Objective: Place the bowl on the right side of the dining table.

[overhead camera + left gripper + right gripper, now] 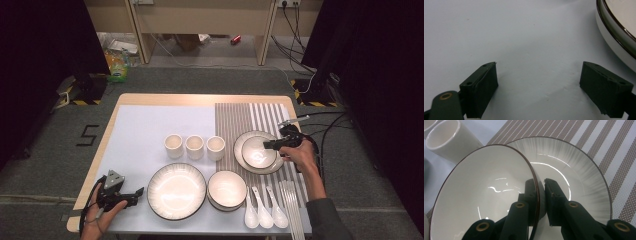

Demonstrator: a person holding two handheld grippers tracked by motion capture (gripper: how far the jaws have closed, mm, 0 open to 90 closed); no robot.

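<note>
On the striped placemat (250, 117) a small white bowl (258, 151) (481, 192) with a dark rim sits on a white plate (240, 145) (579, 177). My right gripper (272, 145) (541, 185) is shut on the bowl's near rim, one jaw inside the bowl and one outside. The bowl looks tilted in the right gripper view. My left gripper (137, 194) (539, 82) rests at the table's front left corner, open, with bare white cloth between its jaws. Just to its right lies a large white plate (176, 190) (619, 30).
Three white cups (194, 146) stand in a row at mid table. A stack of bowls (226, 189) sits beside the large plate. Three white spoons (263, 209) and several chopsticks (291, 205) lie at the front right. Cables (325, 135) trail off the table's right edge.
</note>
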